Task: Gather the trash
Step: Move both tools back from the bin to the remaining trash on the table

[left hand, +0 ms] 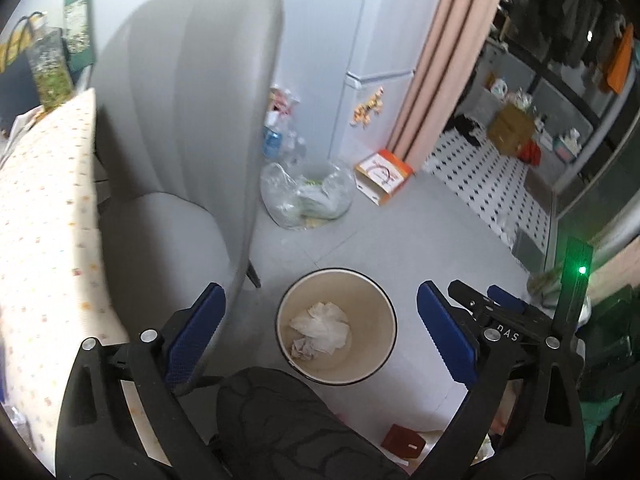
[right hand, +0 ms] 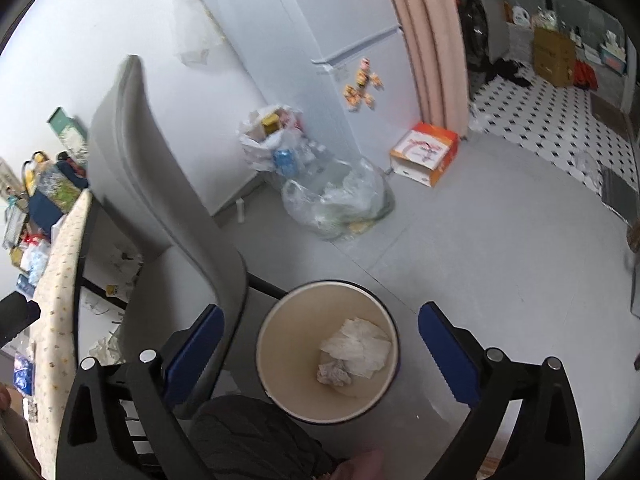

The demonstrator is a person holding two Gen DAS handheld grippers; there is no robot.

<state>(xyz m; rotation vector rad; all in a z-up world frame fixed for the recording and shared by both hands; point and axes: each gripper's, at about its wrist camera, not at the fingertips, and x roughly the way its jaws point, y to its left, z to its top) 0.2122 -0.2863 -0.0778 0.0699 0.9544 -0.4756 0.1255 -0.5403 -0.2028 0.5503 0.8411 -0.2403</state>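
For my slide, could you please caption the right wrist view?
Open right gripper above a bin holding crumpled tissues.

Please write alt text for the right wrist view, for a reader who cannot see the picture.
The open right gripper hangs above a round waste bin on a grey floor, with crumpled white tissue lying inside it. A grey chair stands to the left; farther back a clear plastic bag of rubbish and an orange box sit near a white fridge.
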